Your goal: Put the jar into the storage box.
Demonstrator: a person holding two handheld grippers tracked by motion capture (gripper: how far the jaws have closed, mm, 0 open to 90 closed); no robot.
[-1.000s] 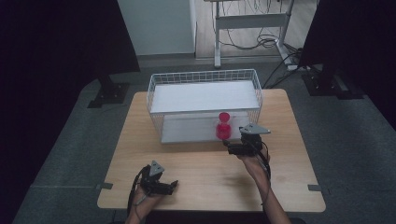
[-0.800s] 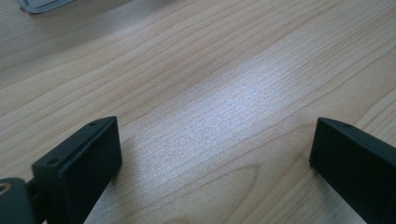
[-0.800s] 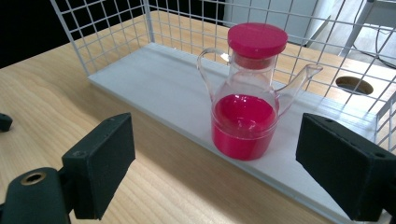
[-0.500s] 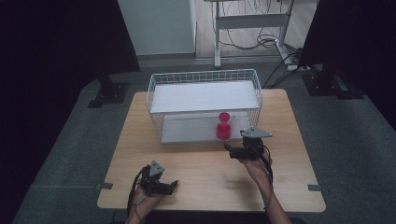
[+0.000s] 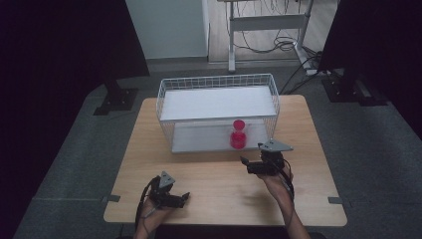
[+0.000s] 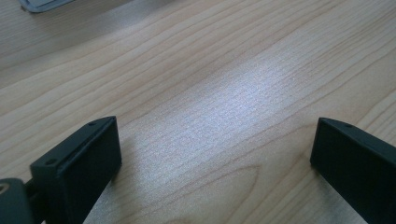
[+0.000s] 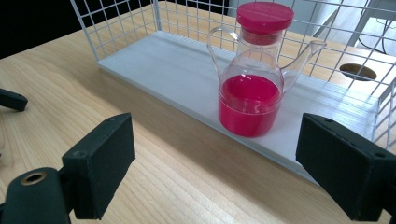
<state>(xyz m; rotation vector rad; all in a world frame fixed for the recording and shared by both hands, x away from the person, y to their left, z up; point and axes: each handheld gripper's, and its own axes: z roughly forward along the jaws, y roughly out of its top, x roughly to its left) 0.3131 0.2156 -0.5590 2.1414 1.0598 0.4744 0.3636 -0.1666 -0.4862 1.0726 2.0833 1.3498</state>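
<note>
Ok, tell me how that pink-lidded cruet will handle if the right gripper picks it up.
The cruet looks like clear, hard, smooth plastic or glass, so probably slippery. The pink liquid fills only its lower part, so it likely sits bottom-heavy. Its thin handle and spout seem fragile.

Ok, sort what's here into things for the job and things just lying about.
For the job: red-lidded jug; wire rack it stands in; right claw, open, facing it.

Lying about: left claw, open over bare table; desk frame and cables behind.
</note>
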